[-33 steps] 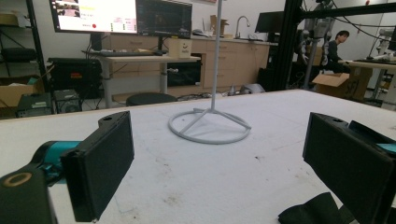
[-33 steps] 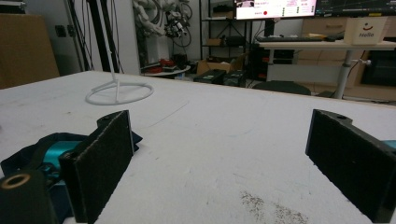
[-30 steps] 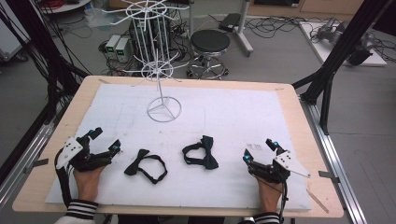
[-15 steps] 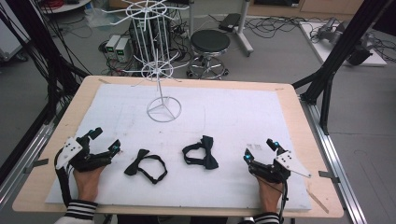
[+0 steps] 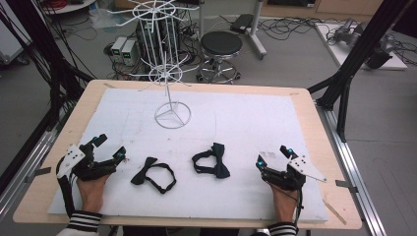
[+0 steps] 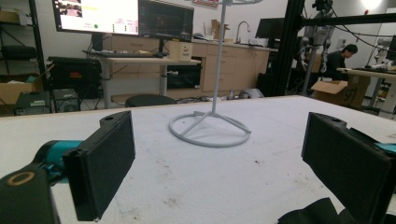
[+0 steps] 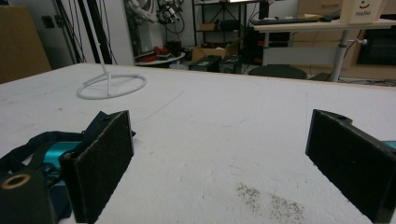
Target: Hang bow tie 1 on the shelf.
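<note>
Two black bow ties lie on the white mat near its front edge: one [image 5: 153, 174] left of centre, the other [image 5: 212, 161] right of centre. A white wire display stand [image 5: 170, 114] rises at the mat's back left; its ring base [image 6: 210, 130] also shows in the left gripper view. My left gripper [image 5: 112, 147] rests on the mat at the front left, open and empty, left of the nearer bow tie [image 6: 317, 213]. At the front right my right gripper [image 5: 272, 157] lies open with nothing between its jaws, a bow tie [image 7: 35, 142] just beyond its left jaw.
The white mat [image 5: 246, 118] covers a wooden table [image 5: 314, 128]. Behind the table stand a black stool [image 5: 221, 46], cables and black frame posts [image 5: 349, 64]. A dark speckled stain [image 7: 271, 200] marks the mat in front of my right gripper.
</note>
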Motion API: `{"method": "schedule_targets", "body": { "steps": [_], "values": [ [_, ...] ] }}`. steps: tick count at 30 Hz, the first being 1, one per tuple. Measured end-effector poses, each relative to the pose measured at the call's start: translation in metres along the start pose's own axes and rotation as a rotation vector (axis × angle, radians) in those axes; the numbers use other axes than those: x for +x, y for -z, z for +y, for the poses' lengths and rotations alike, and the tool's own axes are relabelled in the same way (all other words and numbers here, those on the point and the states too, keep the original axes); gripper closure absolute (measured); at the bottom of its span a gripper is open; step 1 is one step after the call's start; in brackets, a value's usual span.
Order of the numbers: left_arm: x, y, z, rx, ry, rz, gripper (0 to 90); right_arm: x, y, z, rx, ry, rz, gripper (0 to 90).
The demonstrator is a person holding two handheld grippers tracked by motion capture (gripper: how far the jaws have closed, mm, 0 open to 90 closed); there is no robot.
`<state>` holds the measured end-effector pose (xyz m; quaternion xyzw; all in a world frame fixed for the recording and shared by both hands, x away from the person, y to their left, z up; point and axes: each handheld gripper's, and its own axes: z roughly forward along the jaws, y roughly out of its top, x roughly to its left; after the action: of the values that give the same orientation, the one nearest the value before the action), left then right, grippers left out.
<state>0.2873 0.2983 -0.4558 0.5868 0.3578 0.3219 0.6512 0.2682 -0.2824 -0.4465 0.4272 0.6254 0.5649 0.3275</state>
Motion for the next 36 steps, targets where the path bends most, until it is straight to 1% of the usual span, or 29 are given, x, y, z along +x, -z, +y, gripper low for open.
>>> {"method": "schedule_targets", "body": {
  "steps": [3, 5, 6, 7, 8, 9, 10, 11, 12, 13, 14, 16, 17, 19, 20, 22, 23, 24, 25, 26, 27, 28, 29, 30, 31, 32, 34, 36],
  "values": [
    [0.0, 0.0, 0.0, -0.002, 0.0, -0.001, 10.0, 0.003, 0.0, 0.008, 0.034, -0.003, 0.008, 6.9],
    [-0.001, 0.0, 0.0, -0.001, -0.003, -0.002, 10.1, 0.003, -0.001, 0.012, 0.034, 0.005, 0.012, 6.9],
    [-0.001, 0.0, 0.0, -0.002, -0.001, -0.002, 10.0, 0.007, -0.001, 0.02, 0.055, 0.002, 0.017, 6.9],
    [0.0, 0.0, 0.0, -0.001, -0.001, -0.003, 10.0, 0.007, -0.001, 0.02, 0.055, 0.002, 0.017, 6.9],
    [0.0, 0.0, 0.0, -0.002, -0.001, -0.002, 10.0, 0.008, -0.001, 0.023, 0.055, 0.009, 0.026, 6.9],
    [-0.001, 0.0, 0.0, -0.003, -0.001, -0.002, 10.1, 0.011, -0.003, 0.031, 0.072, 0.018, 0.046, 6.9],
    [-0.001, 0.0, 0.0, -0.002, -0.001, 0.0, 10.1, 0.013, -0.005, 0.036, 0.079, 0.036, 0.054, 6.9],
    [-0.001, 0.0, 0.0, -0.002, -0.001, 0.0, 10.1, 0.013, -0.005, 0.036, 0.079, 0.036, 0.054, 6.9],
    [-0.001, 0.0, 0.0, -0.003, 0.0, -0.001, 10.0, 0.014, -0.008, 0.043, 0.105, 0.055, 0.067, 6.9],
    [0.0, 0.0, 0.0, -0.002, 0.0, -0.002, 10.0, 0.014, -0.008, 0.043, 0.105, 0.055, 0.067, 6.9],
    [0.0, 0.0, 0.0, -0.001, 0.0, -0.002, 10.0, 0.016, -0.01, 0.046, 0.123, 0.055, 0.077, 6.9],
    [0.0, 0.0, 0.0, -0.003, 0.0, -0.001, 10.0, 0.019, -0.013, 0.052, 0.15, 0.072, 0.097, 6.9],
    [0.0, 0.0, 0.0, -0.002, 0.0, -0.002, 10.0, 0.022, -0.016, 0.058, 0.185, 0.086, 0.118, 6.9],
    [0.0, 0.0, 0.0, -0.001, 0.0, -0.001, 10.1, 0.023, -0.018, 0.06, 0.192, 0.085, 0.125, 7.0],
    [0.0, 0.0, 0.0, -0.001, 0.0, -0.002, 10.0, 0.025, -0.019, 0.062, 0.209, 0.078, 0.135, 7.0],
    [0.0, 0.0, 0.0, -0.001, 0.0, -0.003, 10.0, 0.027, -0.022, 0.066, 0.229, 0.088, 0.154, 7.0],
    [-0.001, 0.0, 0.0, -0.004, -0.001, -0.002, 10.0, 0.031, -0.025, 0.07, 0.253, 0.095, 0.178, 6.9],
    [-0.001, 0.0, 0.0, -0.003, -0.002, -0.003, 10.0, 0.031, -0.025, 0.07, 0.253, 0.095, 0.178, 6.9],
    [0.0, 0.0, 0.0, -0.002, -0.005, -0.004, 10.0, 0.032, -0.026, 0.071, 0.267, 0.094, 0.185, 7.0],
    [-0.001, 0.0, 0.0, -0.001, -0.005, -0.004, 10.0, 0.036, -0.029, 0.073, 0.3, 0.106, 0.204, 6.9],
    [0.0, 0.0, 0.0, -0.002, -0.004, -0.004, 10.0, 0.038, -0.031, 0.073, 0.316, 0.116, 0.215, 7.0],
    [-0.001, 0.0, 0.0, -0.004, -0.002, -0.002, 10.0, 0.038, -0.031, 0.073, 0.316, 0.116, 0.215, 7.0],
    [0.0, 0.0, 0.0, -0.002, -0.002, -0.003, 10.0, 0.042, -0.035, 0.074, 0.352, 0.121, 0.228, 7.0],
    [0.0, 0.0, 0.0, -0.001, -0.002, -0.004, 10.0, 0.043, -0.037, 0.075, 0.367, 0.13, 0.236, 7.0],
    [0.0, 0.0, 0.0, -0.004, -0.001, -0.002, 10.0, 0.043, -0.037, 0.075, 0.367, 0.13, 0.236, 7.0],
    [0.0, 0.0, 0.0, -0.002, -0.002, -0.003, 10.0, 0.047, -0.041, 0.077, 0.401, 0.137, 0.24, 7.0],
    [-0.001, 0.0, 0.0, -0.004, -0.001, -0.002, 10.0, 0.048, -0.042, 0.077, 0.407, 0.142, 0.243, 7.0],
    [0.0, 0.0, 0.0, -0.002, 0.0, -0.002, 10.1, 0.051, -0.046, 0.079, 0.433, 0.142, 0.247, 7.0]
  ]
}}
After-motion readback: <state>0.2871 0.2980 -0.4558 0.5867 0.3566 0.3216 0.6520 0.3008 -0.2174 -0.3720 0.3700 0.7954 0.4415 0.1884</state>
